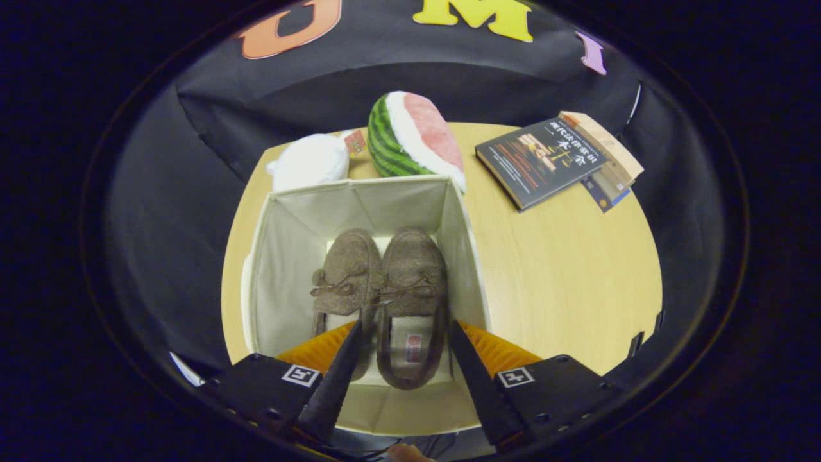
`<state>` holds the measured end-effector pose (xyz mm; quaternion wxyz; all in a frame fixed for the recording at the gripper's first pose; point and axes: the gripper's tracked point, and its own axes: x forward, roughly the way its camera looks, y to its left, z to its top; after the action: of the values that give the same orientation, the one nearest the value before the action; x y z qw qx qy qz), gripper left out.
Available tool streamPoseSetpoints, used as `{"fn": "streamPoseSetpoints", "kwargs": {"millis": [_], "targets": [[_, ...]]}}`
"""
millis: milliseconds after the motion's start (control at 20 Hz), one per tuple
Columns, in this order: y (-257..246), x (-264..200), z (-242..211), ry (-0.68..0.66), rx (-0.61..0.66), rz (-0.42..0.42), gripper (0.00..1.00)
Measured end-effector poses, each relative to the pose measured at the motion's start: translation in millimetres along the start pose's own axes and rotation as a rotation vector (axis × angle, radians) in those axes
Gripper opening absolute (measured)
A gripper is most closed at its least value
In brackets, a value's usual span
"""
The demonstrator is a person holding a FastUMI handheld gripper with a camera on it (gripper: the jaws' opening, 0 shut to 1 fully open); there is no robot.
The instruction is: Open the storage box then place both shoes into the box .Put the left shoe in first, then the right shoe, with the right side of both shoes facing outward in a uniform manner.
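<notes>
A small red-and-white label is seen on the insole of the right-hand slipper, but its writing is too small to be read; a red tag on the white plush toy (309, 162) is likewise illegible. The cover of the dark book (542, 160) carries printed characters that cannot be made out.

The gripper (405, 330) is held over the near edge of the open fabric storage box (282, 256), with its two dark fingers (337, 378) spread apart. The heel of the right-hand slipper (410, 301) lies between the fingertips; the jaws are released, and whether either tip touches the slipper cannot be told. The left fingertip overlaps the heel of the left-hand slipper (346, 276) in this view.

Both brown slippers are lying inside the box, side by side and touching, soles down on a pale insert. Their long axes run away from the gripper, toes pointed toward the far wall of the box and heels toward the fingers. A small bow is seen on each upper.

The box stands on a round wooden table (564, 269). Beyond its far wall the white plush toy and a watermelon-slice plush (414, 135) are set, the latter touching the box's far right corner. The dark book rests on a second book (609, 154), well apart from the box
</notes>
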<state>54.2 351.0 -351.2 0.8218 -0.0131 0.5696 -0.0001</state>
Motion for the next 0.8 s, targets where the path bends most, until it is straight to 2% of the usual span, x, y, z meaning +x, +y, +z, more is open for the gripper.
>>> {"fn": "streamPoseSetpoints", "kwargs": {"millis": [100, 350, 500, 800], "targets": [[4, -22, 5, -0.039, -0.013, 0.029, 0.88], [-1, -96, 28, -0.197, -0.058, 0.07, 0.92], [-20, -155, 46, -0.343, -0.113, 0.038, 0.97], [-77, -287, 76, -0.7, -0.104, -0.013, 0.96]]}}
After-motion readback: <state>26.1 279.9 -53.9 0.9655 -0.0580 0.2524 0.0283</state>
